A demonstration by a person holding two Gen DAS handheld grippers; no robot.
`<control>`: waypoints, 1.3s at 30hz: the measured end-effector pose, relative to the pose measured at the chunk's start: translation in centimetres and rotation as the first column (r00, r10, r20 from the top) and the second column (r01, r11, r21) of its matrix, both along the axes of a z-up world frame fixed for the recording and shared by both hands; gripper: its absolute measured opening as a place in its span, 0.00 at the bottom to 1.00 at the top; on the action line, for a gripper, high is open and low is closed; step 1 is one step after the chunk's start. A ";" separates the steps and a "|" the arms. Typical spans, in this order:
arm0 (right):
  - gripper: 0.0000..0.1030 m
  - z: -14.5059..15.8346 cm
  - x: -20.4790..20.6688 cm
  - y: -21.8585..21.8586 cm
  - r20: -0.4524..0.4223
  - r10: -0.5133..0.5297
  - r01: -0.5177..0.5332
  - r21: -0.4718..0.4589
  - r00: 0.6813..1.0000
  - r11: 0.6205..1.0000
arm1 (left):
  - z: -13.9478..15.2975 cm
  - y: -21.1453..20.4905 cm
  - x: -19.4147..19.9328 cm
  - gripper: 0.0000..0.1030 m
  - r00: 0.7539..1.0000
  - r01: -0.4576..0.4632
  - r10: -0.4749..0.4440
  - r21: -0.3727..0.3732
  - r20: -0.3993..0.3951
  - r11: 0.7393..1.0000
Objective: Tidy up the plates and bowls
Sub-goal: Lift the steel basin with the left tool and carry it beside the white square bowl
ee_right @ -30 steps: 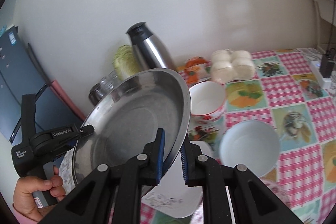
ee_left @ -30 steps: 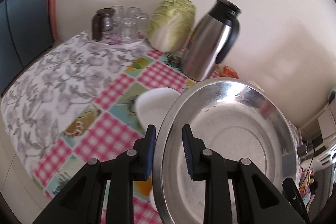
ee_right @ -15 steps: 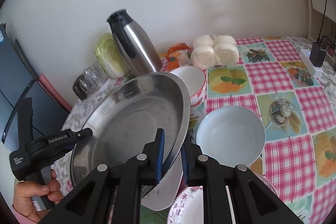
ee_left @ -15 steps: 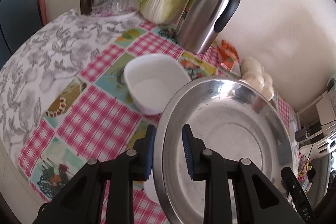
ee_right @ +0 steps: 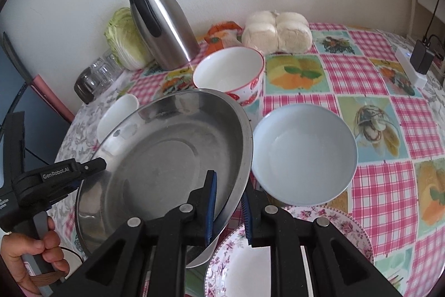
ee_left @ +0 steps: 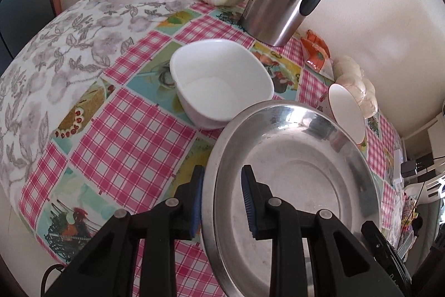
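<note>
"GenRobot.AI" printed in white on the black left gripper [ee_right: 91, 167] body

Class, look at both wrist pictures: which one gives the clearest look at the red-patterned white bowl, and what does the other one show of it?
The right wrist view: the red-patterned bowl shows whole there, rim, inside and printed side, behind the steel pan. The left wrist view catches only its white inside edge-on, at the pan's far rim.

Left tool [ee_left: 222, 202] apparently clamps steel basin [ee_left: 300, 185] rim.
</note>
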State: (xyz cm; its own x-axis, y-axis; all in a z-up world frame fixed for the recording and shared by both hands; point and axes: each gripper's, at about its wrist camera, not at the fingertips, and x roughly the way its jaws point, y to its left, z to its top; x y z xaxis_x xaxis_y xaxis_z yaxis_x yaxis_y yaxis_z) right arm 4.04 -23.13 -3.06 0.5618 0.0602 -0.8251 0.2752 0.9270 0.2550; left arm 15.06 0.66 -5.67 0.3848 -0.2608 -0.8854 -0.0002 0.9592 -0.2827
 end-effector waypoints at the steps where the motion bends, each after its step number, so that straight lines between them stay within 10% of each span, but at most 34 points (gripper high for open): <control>1: 0.19 -0.1 0.0 0.0 -0.004 0.000 0.000 0.001 1.000 1.000 | -0.1 0.0 0.0 0.26 1.000 0.001 -0.001 0.002 -0.003 1.000; 39: 0.19 -3.8 0.7 0.8 -0.195 0.024 -0.036 -0.057 0.980 0.998 | -3.3 -0.3 0.3 0.26 0.994 0.013 -0.006 0.069 -0.108 0.998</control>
